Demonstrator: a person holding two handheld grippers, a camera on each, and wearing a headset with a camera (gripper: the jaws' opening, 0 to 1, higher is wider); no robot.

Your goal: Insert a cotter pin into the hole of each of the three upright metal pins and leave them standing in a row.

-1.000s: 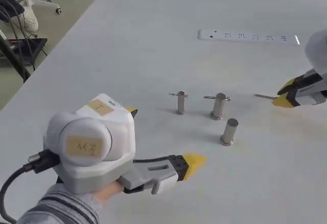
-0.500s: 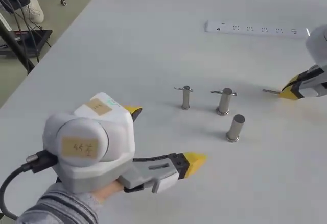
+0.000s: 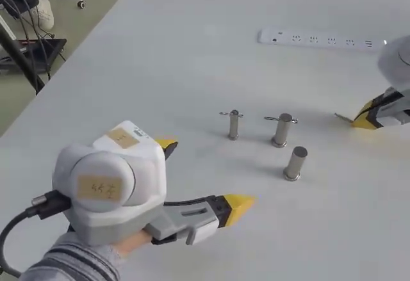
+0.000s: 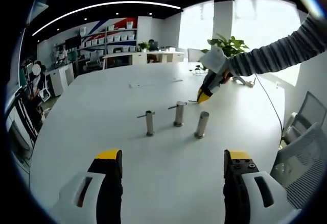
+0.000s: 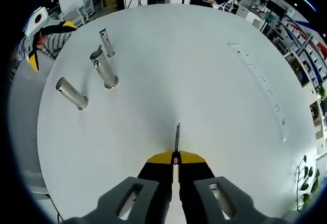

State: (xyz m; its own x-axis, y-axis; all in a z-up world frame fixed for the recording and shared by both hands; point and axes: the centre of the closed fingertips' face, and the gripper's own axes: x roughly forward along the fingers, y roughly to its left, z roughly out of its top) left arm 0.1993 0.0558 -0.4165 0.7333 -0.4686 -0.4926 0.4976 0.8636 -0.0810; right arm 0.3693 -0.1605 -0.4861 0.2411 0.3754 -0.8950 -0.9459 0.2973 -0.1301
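Already the left pin (image 3: pixel 233 125) and middle pin (image 3: pixel 280 130) are fitted with cotter pins (image 3: pixel 225 113); the near pin (image 3: pixel 295 163) is bare; a third cotter pin (image 5: pixel 177 134) is clamped in the right gripper (image 5: pixel 175 156), well apart; the left gripper (image 4: pixel 173 155) is held open, empty.

A broad white table (image 3: pixel 160 70) bears three upright metal pins (image 3: pixel 280 130) close together: two side by side, and a third, bare-topped, just in front. Each of the two behind seems to carry a thin cotter pin (image 3: pixel 280 120) crosswise near its top. A white power strip (image 3: pixel 317 40) lies well beyond them.
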